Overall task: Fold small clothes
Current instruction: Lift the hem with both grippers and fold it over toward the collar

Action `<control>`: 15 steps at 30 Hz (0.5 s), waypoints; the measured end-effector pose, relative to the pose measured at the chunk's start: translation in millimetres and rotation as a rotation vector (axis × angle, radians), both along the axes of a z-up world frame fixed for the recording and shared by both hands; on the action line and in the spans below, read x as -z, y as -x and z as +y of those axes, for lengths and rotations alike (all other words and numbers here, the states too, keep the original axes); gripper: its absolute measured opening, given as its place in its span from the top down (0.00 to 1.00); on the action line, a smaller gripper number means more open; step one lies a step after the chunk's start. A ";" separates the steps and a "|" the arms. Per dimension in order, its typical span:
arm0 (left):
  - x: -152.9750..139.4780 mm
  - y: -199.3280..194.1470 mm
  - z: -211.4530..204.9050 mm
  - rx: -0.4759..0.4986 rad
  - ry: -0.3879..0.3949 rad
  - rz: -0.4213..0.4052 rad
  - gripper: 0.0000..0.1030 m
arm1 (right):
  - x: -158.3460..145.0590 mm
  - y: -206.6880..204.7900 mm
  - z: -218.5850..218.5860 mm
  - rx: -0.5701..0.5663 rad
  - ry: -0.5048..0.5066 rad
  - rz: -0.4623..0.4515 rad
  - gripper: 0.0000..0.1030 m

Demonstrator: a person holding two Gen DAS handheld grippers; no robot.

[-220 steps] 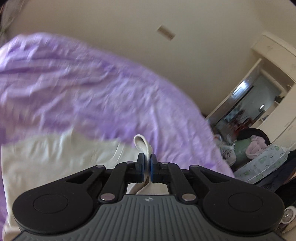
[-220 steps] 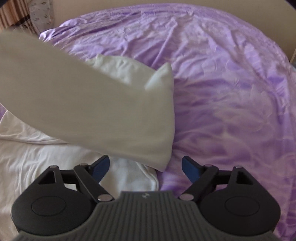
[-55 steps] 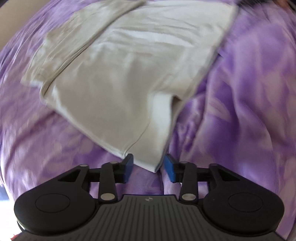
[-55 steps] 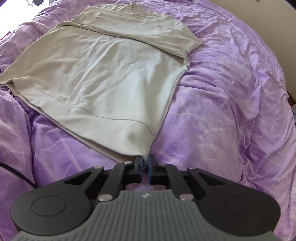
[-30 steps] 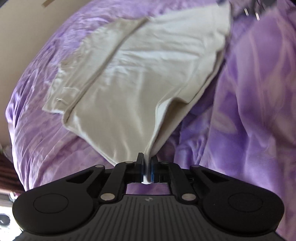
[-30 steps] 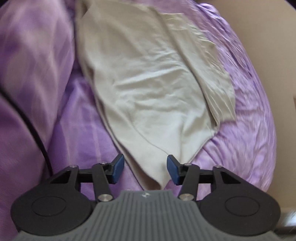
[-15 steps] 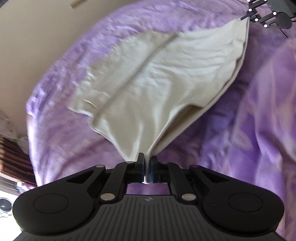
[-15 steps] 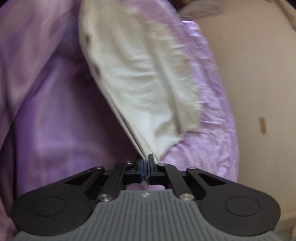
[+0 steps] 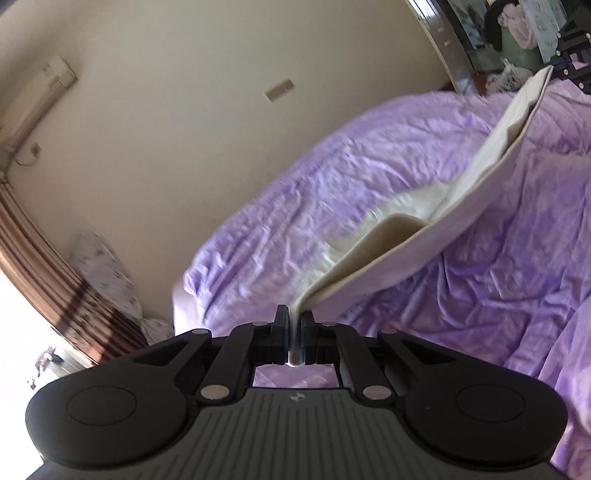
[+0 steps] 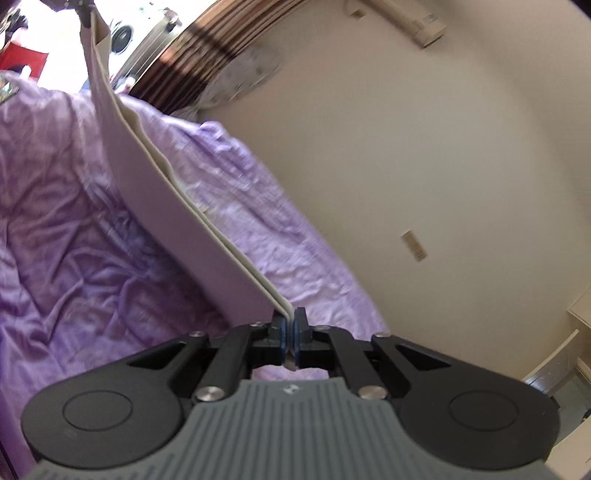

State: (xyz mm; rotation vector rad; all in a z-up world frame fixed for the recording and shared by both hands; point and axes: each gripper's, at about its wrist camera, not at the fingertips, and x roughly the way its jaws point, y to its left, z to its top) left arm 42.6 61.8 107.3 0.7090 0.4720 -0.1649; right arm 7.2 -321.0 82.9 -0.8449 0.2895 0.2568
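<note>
A cream shirt (image 9: pixel 424 254) is lifted above the purple bed cover (image 9: pixel 369 166), its hem stretched taut between my two grippers. My left gripper (image 9: pixel 294 332) is shut on one hem corner. My right gripper (image 10: pixel 289 328) is shut on the other corner; the shirt (image 10: pixel 177 229) runs from it as a doubled edge up to the left gripper (image 10: pixel 85 11) at the top left. In the left wrist view the right gripper (image 9: pixel 570 70) shows at the far top right, holding the cloth. The shirt's far part still rests on the bed.
A beige wall (image 9: pixel 184 129) lies beyond the bed, with an air conditioner (image 9: pixel 37 107) high up. Striped curtains (image 9: pixel 44 277) and a patterned pillow (image 9: pixel 107 273) are at the bed's far end. A mirror and piled items (image 9: pixel 517 33) stand at the top right.
Both grippers closed on the shirt's hem corners, then rose and tilted up, lifting the hem off the bed. The views swung from the bed toward the wall.
</note>
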 end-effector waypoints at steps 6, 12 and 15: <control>-13.0 15.4 -3.1 0.030 -0.015 -0.037 0.95 | -22.3 23.9 -2.5 -0.006 -0.063 -0.024 1.00; 7.7 -8.0 -3.1 0.003 -0.022 -0.016 0.95 | -11.7 8.1 4.4 0.008 -0.081 -0.001 1.00; 10.5 -25.4 0.0 -0.009 -0.013 -0.017 0.95 | -9.1 -14.4 5.6 0.022 -0.096 0.015 1.00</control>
